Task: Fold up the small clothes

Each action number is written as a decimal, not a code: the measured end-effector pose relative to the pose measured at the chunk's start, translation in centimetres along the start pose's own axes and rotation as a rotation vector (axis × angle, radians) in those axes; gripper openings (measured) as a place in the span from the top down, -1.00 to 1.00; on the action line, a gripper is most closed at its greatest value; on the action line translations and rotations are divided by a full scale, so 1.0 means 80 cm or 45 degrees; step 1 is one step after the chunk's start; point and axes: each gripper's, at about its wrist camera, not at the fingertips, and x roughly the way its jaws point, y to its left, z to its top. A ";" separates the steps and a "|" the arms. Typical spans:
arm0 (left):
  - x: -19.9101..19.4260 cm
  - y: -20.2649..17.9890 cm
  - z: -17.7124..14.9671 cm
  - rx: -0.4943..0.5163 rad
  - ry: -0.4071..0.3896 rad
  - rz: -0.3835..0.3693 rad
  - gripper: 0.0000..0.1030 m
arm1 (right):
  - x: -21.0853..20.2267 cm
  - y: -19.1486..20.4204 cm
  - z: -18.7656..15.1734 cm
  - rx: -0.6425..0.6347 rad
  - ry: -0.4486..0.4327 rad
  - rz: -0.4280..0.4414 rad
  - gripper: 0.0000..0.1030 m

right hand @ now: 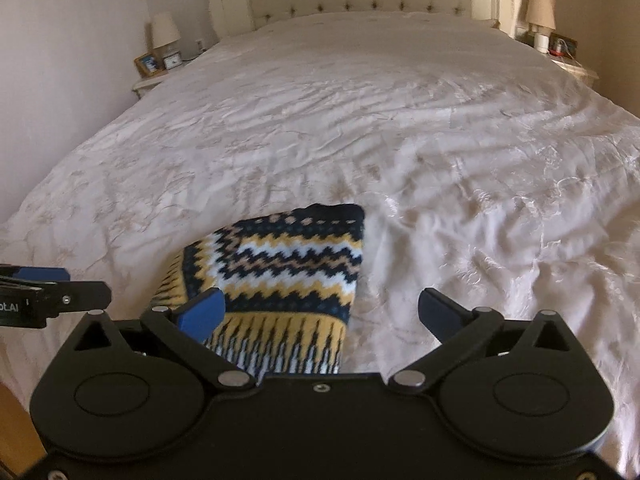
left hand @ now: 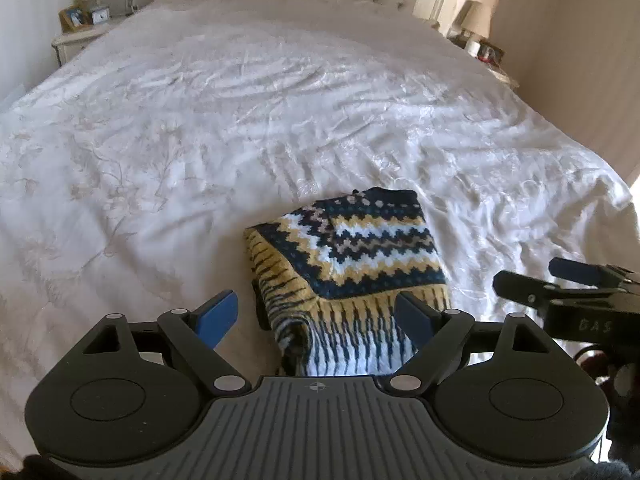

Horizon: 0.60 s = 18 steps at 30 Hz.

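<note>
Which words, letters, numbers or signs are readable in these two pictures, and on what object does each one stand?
"BAS": pale letters on the black body of the right tongs, seen from the left camera.
"otAI": white letters, cut off by the picture edge, on the black body of the left tongs, seen from the right camera.
Clock and framed picture on the nightstand: too small to read.

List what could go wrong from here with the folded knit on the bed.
1. The folded sweater lies near the bed's near edge; a nudge toward the edge might slide it off the bedspread.
2. Both the left gripper and right gripper are open and empty close above it; a blue finger could snag the loose lower layers and undo the fold.
3. The two grippers sit close together and might collide.
</note>
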 end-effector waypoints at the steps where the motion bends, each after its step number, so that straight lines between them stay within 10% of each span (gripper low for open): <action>1: -0.004 -0.005 -0.003 -0.004 0.004 0.021 -0.66 | -0.005 0.002 -0.002 -0.001 -0.006 0.010 -0.99; 11: -0.040 -0.063 -0.026 0.128 0.136 0.380 -0.65 | -0.067 0.008 -0.022 0.042 -0.027 0.000 -0.99; 18: -0.065 -0.077 -0.033 0.083 0.123 0.354 -0.64 | -0.097 0.017 -0.034 0.027 -0.046 0.003 -0.99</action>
